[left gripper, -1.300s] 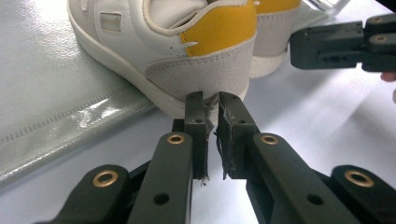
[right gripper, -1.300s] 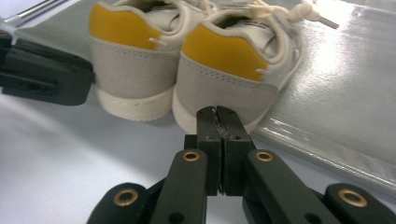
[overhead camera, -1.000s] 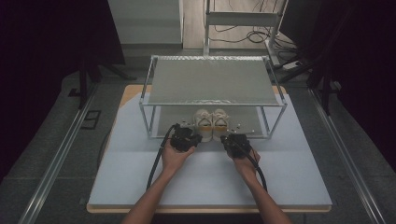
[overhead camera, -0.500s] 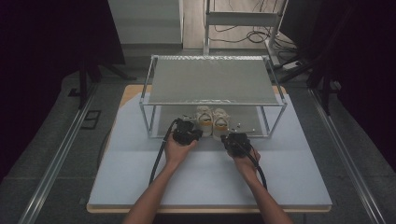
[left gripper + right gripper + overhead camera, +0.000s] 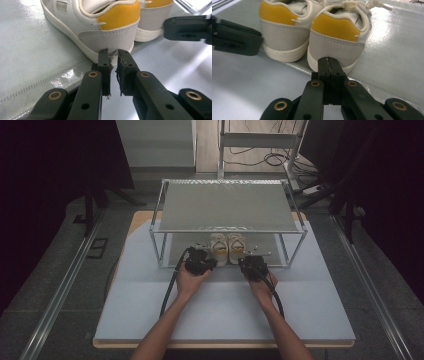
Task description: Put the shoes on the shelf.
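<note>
Left gripper (image 5: 113, 53), jaws a narrow slit apart and empty, tips at the left sneaker's (image 5: 100, 22) heel. Right gripper (image 5: 328, 60), jaws pressed together and empty, just behind the right sneaker's (image 5: 337, 37) heel. Both sneakers sit side by side on the rack's (image 5: 165, 232) lower shelf.

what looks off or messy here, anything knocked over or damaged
Nothing stands out. The two shoes sit upright, side by side, heels toward the person on the rack's lower shelf. The left gripper and right gripper each point at a heel.
</note>
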`<action>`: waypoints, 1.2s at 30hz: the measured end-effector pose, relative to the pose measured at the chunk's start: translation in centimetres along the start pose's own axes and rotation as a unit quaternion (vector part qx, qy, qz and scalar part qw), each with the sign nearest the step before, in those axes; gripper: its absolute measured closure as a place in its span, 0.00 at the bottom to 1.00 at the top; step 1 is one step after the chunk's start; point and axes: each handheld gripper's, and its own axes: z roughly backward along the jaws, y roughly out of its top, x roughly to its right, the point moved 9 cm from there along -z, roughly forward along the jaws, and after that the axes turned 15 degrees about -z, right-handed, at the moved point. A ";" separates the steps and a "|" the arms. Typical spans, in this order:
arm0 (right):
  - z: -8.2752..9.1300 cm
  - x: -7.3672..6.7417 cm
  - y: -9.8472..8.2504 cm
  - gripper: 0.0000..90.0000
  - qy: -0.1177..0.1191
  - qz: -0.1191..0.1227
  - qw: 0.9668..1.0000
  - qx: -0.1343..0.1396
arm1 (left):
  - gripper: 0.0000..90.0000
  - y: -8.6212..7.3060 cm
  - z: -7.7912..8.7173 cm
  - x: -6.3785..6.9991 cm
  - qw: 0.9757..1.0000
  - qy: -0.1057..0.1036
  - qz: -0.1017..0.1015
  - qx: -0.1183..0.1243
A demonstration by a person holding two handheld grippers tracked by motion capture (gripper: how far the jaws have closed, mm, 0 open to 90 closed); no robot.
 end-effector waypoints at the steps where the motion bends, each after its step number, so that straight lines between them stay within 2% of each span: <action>1: -0.3 0.1 0.0 0.99 -0.001 -0.002 1.000 0.001 | 0.90 0.0 0.0 -0.1 1.000 -0.001 -0.005 0.000; 6: -1.2 0.4 -0.1 0.99 -0.001 -0.012 1.000 -0.004 | 0.91 0.0 0.0 0.0 1.000 0.002 0.000 0.001; 7: -1.3 0.4 -0.2 0.99 0.000 -0.013 1.000 -0.006 | 0.92 0.1 -0.1 -0.1 1.000 0.001 -0.016 0.003; 8: -1.4 0.4 -0.2 0.99 0.002 -0.017 1.000 -0.004 | 0.92 0.1 -0.1 -0.3 1.000 0.003 -0.023 0.002; 9: -1.4 0.4 -0.2 0.99 0.001 -0.017 1.000 -0.004 | 0.92 0.2 -0.2 -0.3 1.000 0.003 -0.021 0.001; 11: -1.4 0.4 -0.2 0.99 0.002 -0.018 1.000 -0.003 | 0.91 0.4 -0.3 -0.5 0.999 0.005 -0.033 -0.002; 15: -1.4 0.5 -0.2 0.99 0.003 -0.019 1.000 -0.004 | 0.91 1.1 -0.4 -0.5 0.999 0.007 -0.034 0.001; 18: -1.4 0.5 -0.2 0.99 0.005 -0.019 1.000 -0.004 | 0.91 1.6 -0.3 -0.7 0.999 0.022 -0.038 0.001; 20: -1.4 0.5 -0.1 0.99 0.005 -0.020 1.000 -0.003 | 0.91 1.5 -0.3 -0.7 0.999 0.018 -0.040 -0.006; 23: -1.5 0.4 -0.2 0.99 0.005 -0.019 1.000 -0.004 | 0.91 1.1 -0.6 -1.1 0.998 0.025 -0.048 -0.020; 27: -1.5 0.4 -0.1 0.99 0.006 -0.018 1.000 -0.005 | 0.91 0.8 -1.0 -1.5 0.999 0.020 -0.032 -0.020; 28: -1.6 0.4 -0.1 0.99 0.006 -0.017 1.000 -0.005 | 0.91 0.6 -1.1 -1.3 0.999 0.023 -0.005 -0.026; 30: -1.6 0.4 -0.1 0.99 0.007 -0.017 1.000 -0.006 | 0.90 0.5 -1.2 -1.4 0.999 0.021 -0.012 -0.027; 35: -1.5 0.4 -0.1 0.99 0.007 -0.017 1.000 -0.007 | 0.87 0.6 -1.0 -1.2 1.000 0.022 -0.007 -0.014; 36: -1.4 0.4 -0.1 0.99 0.006 -0.018 1.000 -0.005 | 0.88 0.7 -0.8 -1.4 0.999 0.019 -0.023 -0.009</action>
